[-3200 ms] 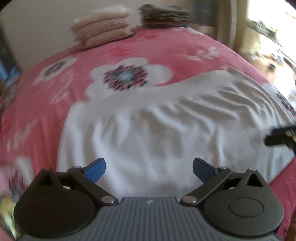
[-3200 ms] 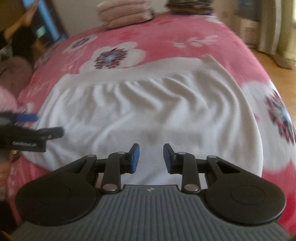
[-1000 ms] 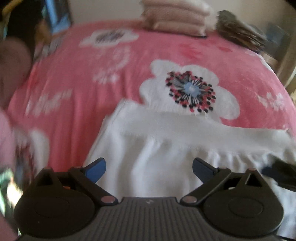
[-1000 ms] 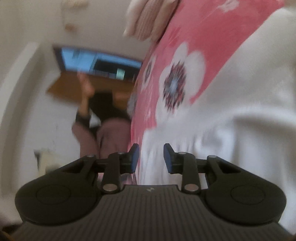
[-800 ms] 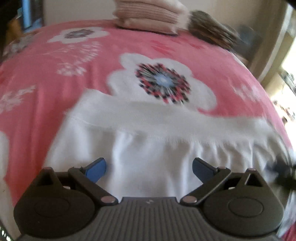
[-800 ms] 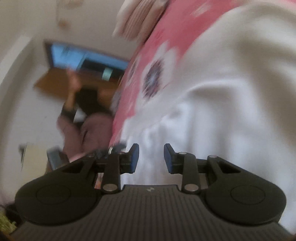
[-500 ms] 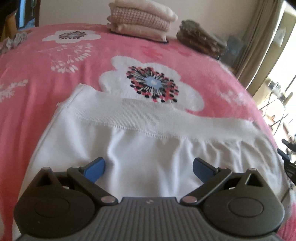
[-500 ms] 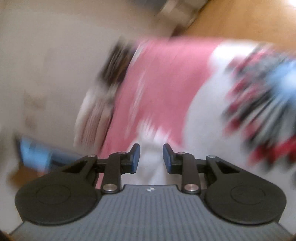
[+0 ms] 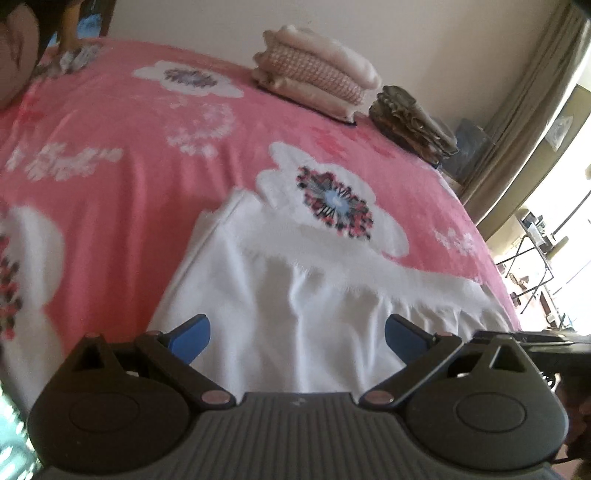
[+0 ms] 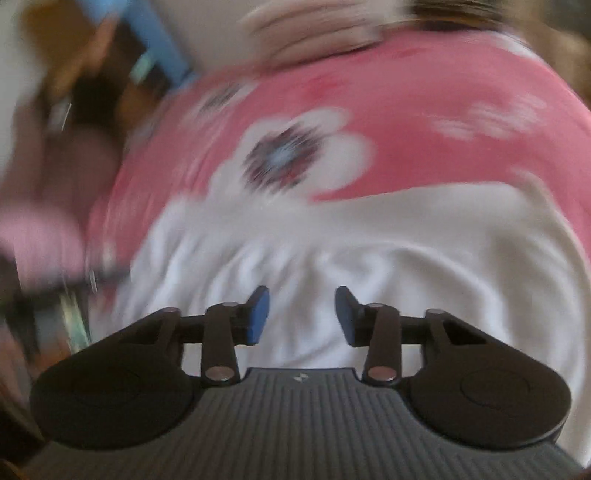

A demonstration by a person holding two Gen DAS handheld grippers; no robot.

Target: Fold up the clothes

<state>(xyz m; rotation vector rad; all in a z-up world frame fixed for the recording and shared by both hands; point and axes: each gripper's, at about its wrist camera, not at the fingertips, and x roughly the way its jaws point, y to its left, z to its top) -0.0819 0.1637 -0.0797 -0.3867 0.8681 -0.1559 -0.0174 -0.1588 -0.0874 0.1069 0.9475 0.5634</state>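
Pink fleecy bedspread [image 9: 140, 155] with big white flower prints, dark speckled centres, covers the bed; at far left top of the left wrist view a person's arm [image 9: 70, 22] reaches down to its edge, mostly cropped. White garment [image 9: 295, 295] lies flat on the bedspread near the front edge, soft thin knit, ribbed band along its far side with a stitched seam, light gathers below it, one corner of the band pointing up-left. Left gripper [image 9: 297, 332] hangs low over the garment's near part, blue pads on black linkage, jaws spread wide, nothing between them. Behind, at the far edge of the bed, a stack of folded cream and beige knits [image 9: 317, 81], waffle texture on the middle one, and just right of it a darker olive-brown folded pile [image 9: 413, 122]. Beige curtain [image 9: 524, 110] at far right, bright window beyond. Black tip of the other tool pokes in at the right edge, dark and blurred. Right wrist view is heavily motion-blurred: right gripper [image 10: 301, 314] over the rumpled middle of the white garment [image 10: 332, 251], jaws parted with a moderate gap, empty; pink bedspread [image 10: 424, 122] and one flower behind. Versus half a second ago, the left view has tilted and shifted left, the band corner now nearer centre; the right view has swung back from wall and floor onto the garment. No readable writing; only a small emblem on each grey ribbed body.
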